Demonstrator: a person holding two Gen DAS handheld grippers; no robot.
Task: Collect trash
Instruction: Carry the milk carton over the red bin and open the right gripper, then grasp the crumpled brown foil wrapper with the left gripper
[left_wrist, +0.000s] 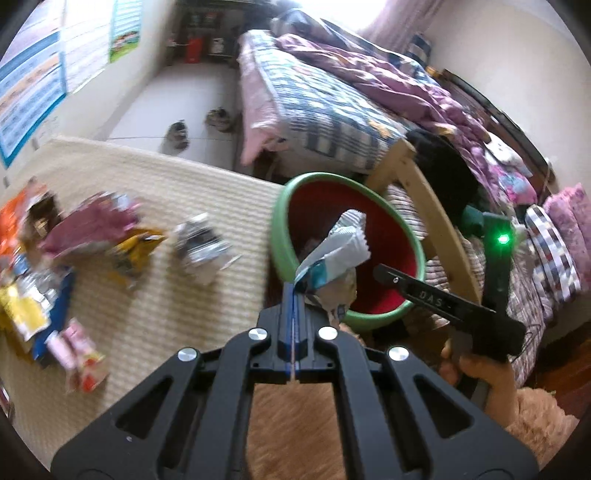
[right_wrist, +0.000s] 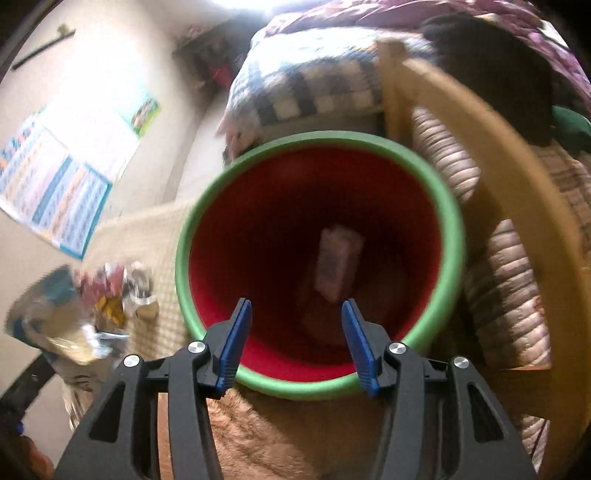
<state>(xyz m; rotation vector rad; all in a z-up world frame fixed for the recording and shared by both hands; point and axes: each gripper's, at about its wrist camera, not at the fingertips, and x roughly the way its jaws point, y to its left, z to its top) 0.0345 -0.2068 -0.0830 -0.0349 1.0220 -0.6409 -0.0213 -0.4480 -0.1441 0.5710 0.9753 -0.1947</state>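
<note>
My left gripper is shut on a crumpled white and teal wrapper and holds it over the near rim of a green-rimmed bin with a red inside. The right gripper's black body shows to the bin's right in the left wrist view. In the right wrist view my right gripper is open and empty above the bin's mouth. A pink carton lies deep inside the bin. Several loose wrappers lie on the beige mat to the left.
A beige woven mat covers the table. A wooden chair back stands just behind the bin. A bed with a checked quilt fills the back right. Two shoes lie on the floor. Posters hang on the left wall.
</note>
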